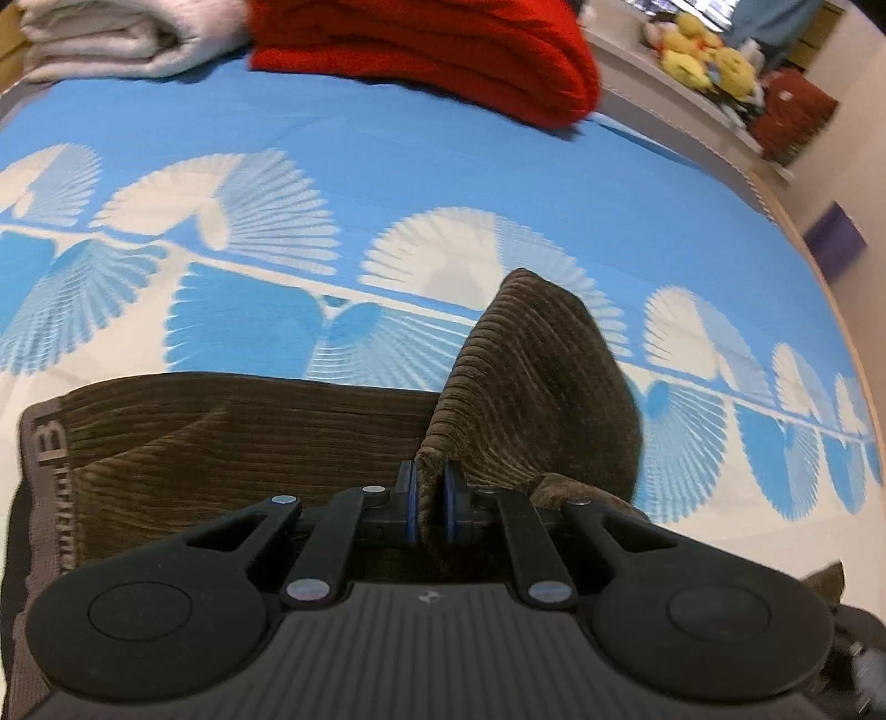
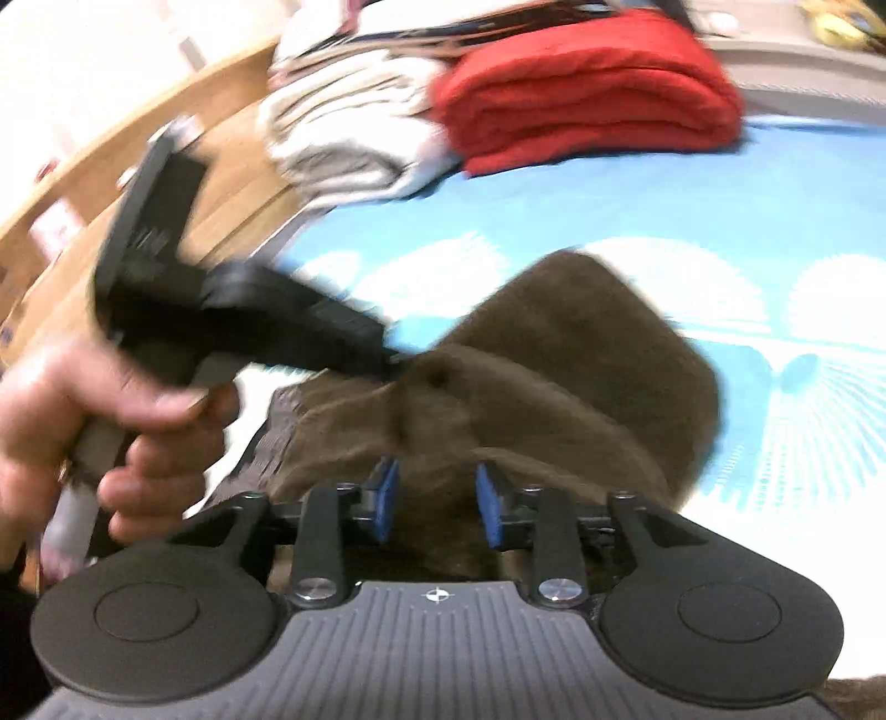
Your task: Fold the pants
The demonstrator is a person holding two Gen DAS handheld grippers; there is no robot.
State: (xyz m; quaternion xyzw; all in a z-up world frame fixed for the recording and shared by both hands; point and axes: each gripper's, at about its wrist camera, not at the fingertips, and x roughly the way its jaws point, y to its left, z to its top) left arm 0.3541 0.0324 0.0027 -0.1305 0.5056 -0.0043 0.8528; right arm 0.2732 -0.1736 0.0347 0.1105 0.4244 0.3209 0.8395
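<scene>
Left gripper has its jaws pinched tight on a raised fold of the brown corduroy pants, blue pads pressed against the cloth on both sides, and the fold stands up ahead of the fingers like a little peak. The rest of the pants lies flat on the blue-and-white patterned bedspread, grey waistband out at the left edge of the left wrist view. Over on the right gripper, the jaws stand partly apart, brown fabric lying between the blue pads but neither pad pressing on it. In the blurred right wrist view a bare hand grips the handle of the left gripper, which bites the cloth. Beyond, at the far side of the bed, sit a folded red blanket and a folded pale towel, side by side
</scene>
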